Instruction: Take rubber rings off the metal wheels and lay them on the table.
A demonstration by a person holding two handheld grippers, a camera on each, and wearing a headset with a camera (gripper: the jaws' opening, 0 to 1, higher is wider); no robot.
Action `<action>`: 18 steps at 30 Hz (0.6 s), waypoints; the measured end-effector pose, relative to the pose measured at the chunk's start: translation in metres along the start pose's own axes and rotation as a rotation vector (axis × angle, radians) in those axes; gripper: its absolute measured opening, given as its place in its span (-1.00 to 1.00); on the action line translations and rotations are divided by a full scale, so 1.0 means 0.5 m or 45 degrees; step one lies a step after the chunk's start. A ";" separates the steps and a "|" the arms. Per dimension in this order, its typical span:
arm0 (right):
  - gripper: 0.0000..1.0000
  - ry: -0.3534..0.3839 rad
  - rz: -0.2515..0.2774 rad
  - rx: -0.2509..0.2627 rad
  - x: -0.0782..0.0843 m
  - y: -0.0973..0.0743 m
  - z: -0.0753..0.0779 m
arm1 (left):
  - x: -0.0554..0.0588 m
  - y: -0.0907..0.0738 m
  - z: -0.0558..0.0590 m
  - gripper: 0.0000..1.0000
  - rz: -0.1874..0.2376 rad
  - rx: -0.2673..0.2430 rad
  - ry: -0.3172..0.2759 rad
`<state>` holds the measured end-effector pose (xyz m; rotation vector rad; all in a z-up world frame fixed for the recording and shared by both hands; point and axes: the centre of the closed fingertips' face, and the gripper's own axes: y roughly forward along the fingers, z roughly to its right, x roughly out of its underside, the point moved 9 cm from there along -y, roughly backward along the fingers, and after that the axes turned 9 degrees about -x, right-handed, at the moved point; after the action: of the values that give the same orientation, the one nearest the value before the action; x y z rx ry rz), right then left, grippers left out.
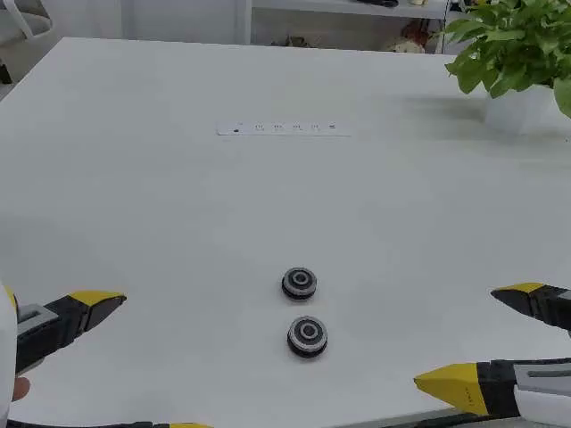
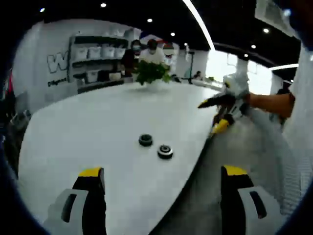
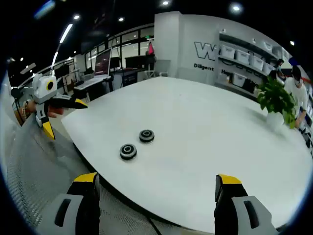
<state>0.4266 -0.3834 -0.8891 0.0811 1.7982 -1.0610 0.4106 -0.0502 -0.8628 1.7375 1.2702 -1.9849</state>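
Standing spread and empty, the left gripper (image 2: 163, 171) has its two yellow-tipped jaws wide apart with nothing between them. The right gripper (image 3: 157, 178) is in the same condition: jaws parted, no load. In the head view both sit low at the near edge of the table (image 1: 178, 205), one at each side, well apart from the work and from each other.

Between them, toward the near middle of the table, lie two metal wheels. The near wheel (image 1: 307, 336) and the far wheel (image 1: 299, 283) rest flat, hubs upward, close together but not touching. Each carries a dark band round its rim, taken to be the rubber rings (image 1: 291, 339); both appear to be fitted, so no ring is off yet. Farther out, a socket strip (image 1: 284, 128) is set into the tabletop, and a potted plant (image 1: 513, 53) stands at the far right corner.

Assessment: the step in hand is the first approach to a wheel, and the task is at its start.

Recommendations:
- Take the near wheel first, as it is the easier reach for both grippers.
- One gripper should pin the wheel by its hub or across its metal faces so it cannot slide on the smooth top.
- The other should pinch the rubber alone at the rim, then roll it over the flange rather than pull straight.
- Keep clear of the far wheel, which lies close enough to be knocked.
- Lay the freed ring on bare table beside the wheels.
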 end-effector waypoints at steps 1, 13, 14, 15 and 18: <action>0.65 -0.009 0.011 -0.009 -0.001 -0.001 0.000 | 0.001 0.001 -0.001 1.00 -0.012 -0.017 -0.005; 0.78 -0.049 0.080 -0.080 -0.006 0.000 0.004 | -0.004 -0.019 -0.013 0.94 0.040 -0.273 -0.187; 0.78 -0.053 0.086 -0.091 -0.007 0.000 0.003 | 0.001 -0.017 -0.013 0.94 0.012 -0.289 -0.171; 0.77 -0.050 0.083 -0.097 -0.006 0.000 0.003 | 0.006 -0.013 -0.013 0.94 -0.031 -0.317 -0.145; 0.75 -0.053 0.079 -0.113 -0.005 0.000 0.004 | 0.010 -0.001 -0.009 0.89 -0.056 -0.370 -0.059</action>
<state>0.4290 -0.3837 -0.8875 0.0601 1.7917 -0.9321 0.4122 -0.0449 -0.8668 1.5299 1.5060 -1.7462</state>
